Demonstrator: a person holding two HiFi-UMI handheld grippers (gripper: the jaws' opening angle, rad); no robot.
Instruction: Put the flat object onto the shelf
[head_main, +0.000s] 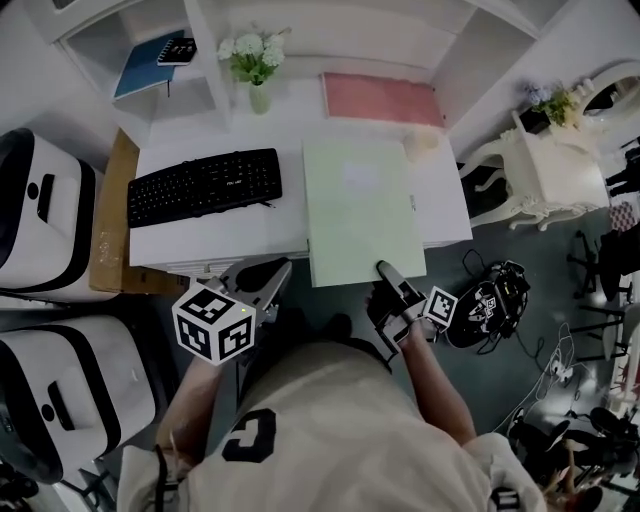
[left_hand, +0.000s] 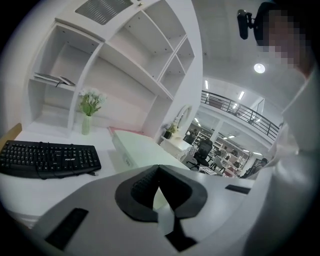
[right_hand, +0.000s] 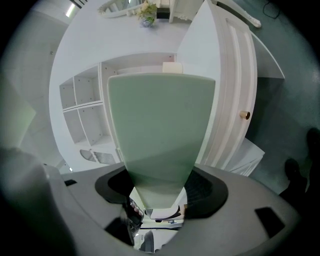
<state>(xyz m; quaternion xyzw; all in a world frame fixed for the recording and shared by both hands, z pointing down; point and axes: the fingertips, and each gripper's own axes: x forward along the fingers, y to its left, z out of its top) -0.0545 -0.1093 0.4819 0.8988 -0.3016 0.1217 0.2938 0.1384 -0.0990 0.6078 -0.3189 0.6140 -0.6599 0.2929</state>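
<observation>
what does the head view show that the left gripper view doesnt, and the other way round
Only the head view: the right claw shut on the green board at its near edge, white cases at far left. Only the left gripper view: a balcony railing and an office chair. Both: the green board, keyboard and flower vase.

The flat box is pale green, thin and rectangular, with a plain smooth top. It lies on the right half of the white table, with its long side pointing toward the shelf. Its near end sticks out over the front edge of the table. The fingers of the right gripper are closed on this near end. The shelf is white, stands at the back of the table and has several open compartments.
</observation>
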